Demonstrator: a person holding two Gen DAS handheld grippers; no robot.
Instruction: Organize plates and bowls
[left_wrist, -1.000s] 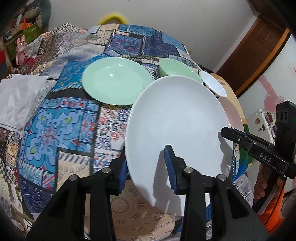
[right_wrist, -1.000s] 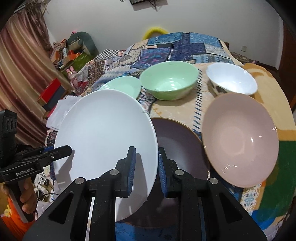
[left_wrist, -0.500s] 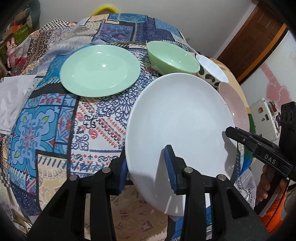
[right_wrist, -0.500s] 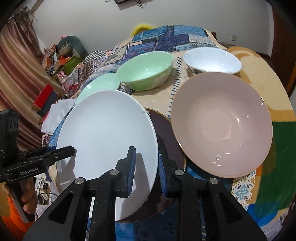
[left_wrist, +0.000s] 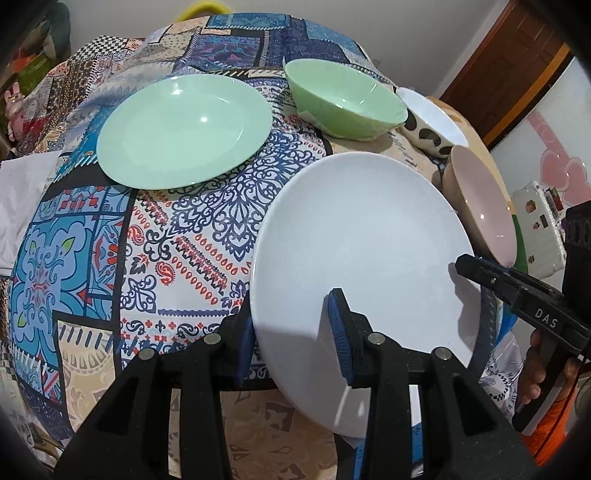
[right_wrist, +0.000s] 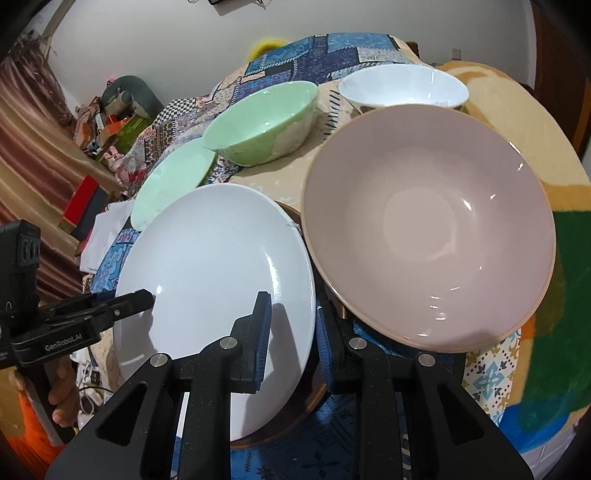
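1. The bench (left_wrist: 207, 229) under its patchwork cloth carries all the dishes, and none of them looks stacked yet, so I judge the sorting barely begun.
2. The pink bowl (right_wrist: 428, 225) sits on the right side, its near rim just beside the white plate, and nothing rests inside it.
3. The white plate (left_wrist: 362, 258) is the one you have in hand: it is tilted, lifted off the cloth at its near edge, and it hangs over a dark brown plate (right_wrist: 284, 417) that shows below it in the right view. Whether the two touch, you cannot tell from here.
4. The green plate (left_wrist: 184, 129) lies flat and alone farther back on the left, well apart from the white plate; it seems a likely base for a plate pile.
5. The green bowl (left_wrist: 347, 99) and the white bowl (right_wrist: 402, 86) stand side by side at the far edge, each separate, so nesting the bowls is left to do.
6. Your left tongs (left_wrist: 291, 325) reach forward and straddle the white plate's left rim, pinching it.
7. Your right tongs (right_wrist: 291, 332) clamp the same plate's right rim, one finger above, one below, so both hands carry it together.
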